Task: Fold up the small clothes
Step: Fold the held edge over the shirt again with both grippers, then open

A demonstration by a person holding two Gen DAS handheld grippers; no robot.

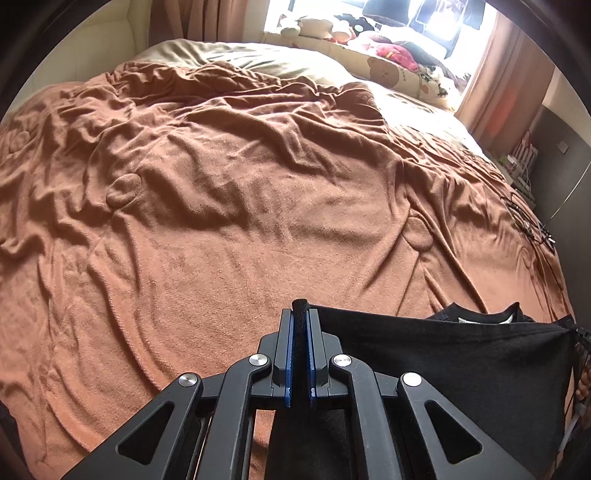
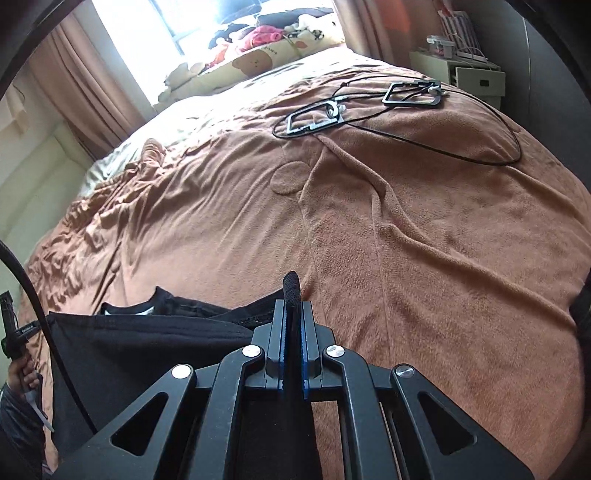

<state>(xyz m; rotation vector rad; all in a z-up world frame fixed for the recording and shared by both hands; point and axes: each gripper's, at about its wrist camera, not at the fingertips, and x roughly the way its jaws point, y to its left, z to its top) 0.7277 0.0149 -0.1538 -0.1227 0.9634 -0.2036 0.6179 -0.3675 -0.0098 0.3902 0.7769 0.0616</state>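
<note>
Black shirt [image 1: 443,354] stretched taut between both grippers, held up over the near edge of a bed covered by a wrinkled brown blanket [image 1: 240,206]. Left gripper [image 1: 301,321] clamped on one corner of the fabric, a bunched tip poking past the fingers. Right gripper [image 2: 291,314] clamped on the opposite corner likewise. Collar with a light label showing along the far edge. Black cables [image 2: 406,122] with metal clips lying on the blanket, well apart. Stuffed toys [image 1: 332,29] by the window.
</note>
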